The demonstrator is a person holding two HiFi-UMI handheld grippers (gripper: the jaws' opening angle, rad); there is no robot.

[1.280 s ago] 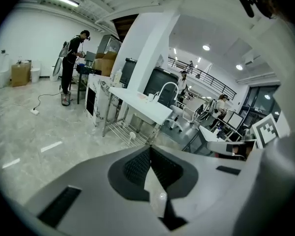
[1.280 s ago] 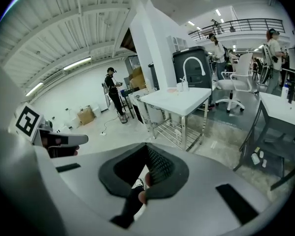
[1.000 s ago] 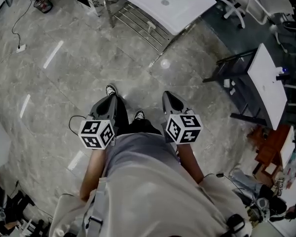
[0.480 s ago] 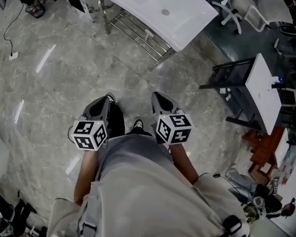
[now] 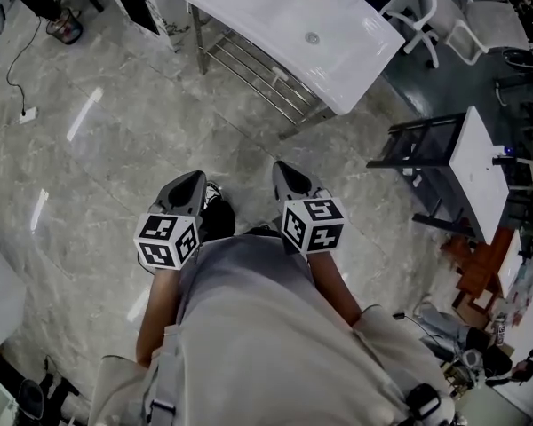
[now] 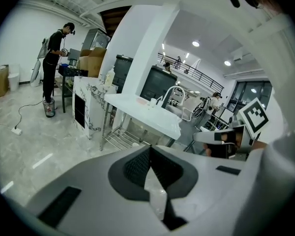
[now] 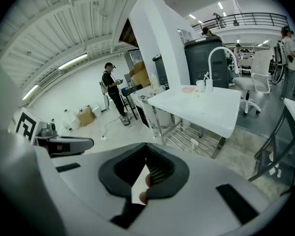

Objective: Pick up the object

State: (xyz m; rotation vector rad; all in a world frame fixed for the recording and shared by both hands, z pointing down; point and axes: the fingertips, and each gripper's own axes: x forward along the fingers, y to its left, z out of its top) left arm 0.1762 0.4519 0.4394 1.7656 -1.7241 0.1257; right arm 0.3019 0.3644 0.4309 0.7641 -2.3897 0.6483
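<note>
The person has walked closer to the worktop (image 5: 258, 7), and more of it and its sink shows than a second ago. The left hand-held gripper (image 5: 194, 183) and right hand-held gripper (image 5: 284, 171) are closed and empty as before, side by side and short of it. Which object is meant I cannot tell; small things (image 7: 200, 86) stand by its tap (image 7: 221, 53). There is grey marble floor (image 5: 98, 167) around it, a rack (image 5: 262, 69) beneath and a table (image 5: 477, 162) to its right.

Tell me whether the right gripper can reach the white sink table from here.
Probably not yet. The right gripper is held close to the person's body, and the white sink table stands well ahead across the floor. Nothing blocks the way; stepping closer should do.
</note>
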